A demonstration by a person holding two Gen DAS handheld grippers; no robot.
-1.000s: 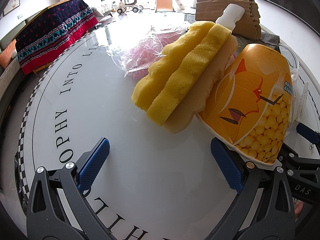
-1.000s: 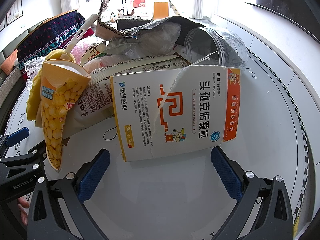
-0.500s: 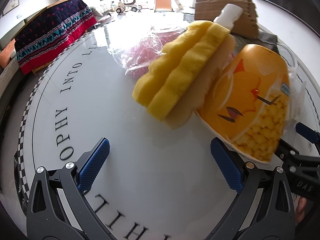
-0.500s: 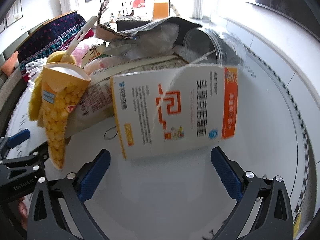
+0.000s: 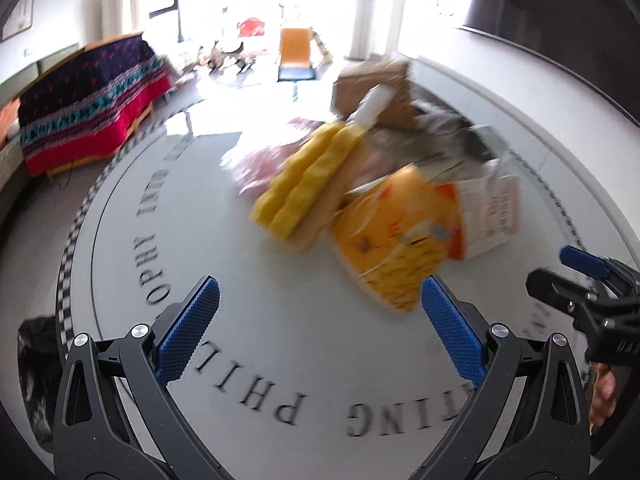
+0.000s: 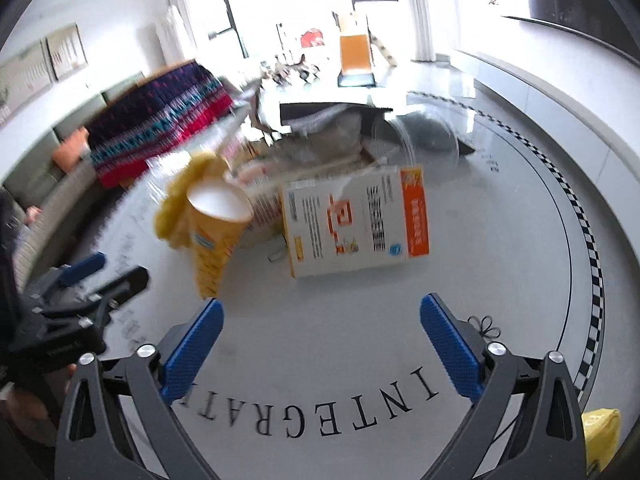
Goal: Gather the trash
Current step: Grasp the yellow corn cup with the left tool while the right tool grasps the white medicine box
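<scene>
A heap of trash lies on the round white table (image 5: pixel 280 344). It holds a yellow sponge brush (image 5: pixel 308 184), an orange corn-print paper cup (image 5: pixel 396 252) lying on its side, a torn white and orange medicine box (image 6: pixel 356 220), a clear plastic tub (image 6: pixel 424 140), crumpled bags and brown cardboard (image 5: pixel 376 84). The cup (image 6: pixel 216 224) also shows in the right wrist view. My left gripper (image 5: pixel 316 320) is open and empty, short of the cup. My right gripper (image 6: pixel 320 344) is open and empty, short of the box.
A black bag (image 5: pixel 36 368) hangs off the table's left edge. A yellow item (image 6: pixel 600 428) sits at the table's lower right edge. A sofa with a dark patterned blanket (image 5: pixel 88 96) stands beyond the table. The table carries black lettering.
Both grippers have pulled back and up from the heap, which now looks smaller and farther away. Both stay open and empty. The trash itself has not moved.
</scene>
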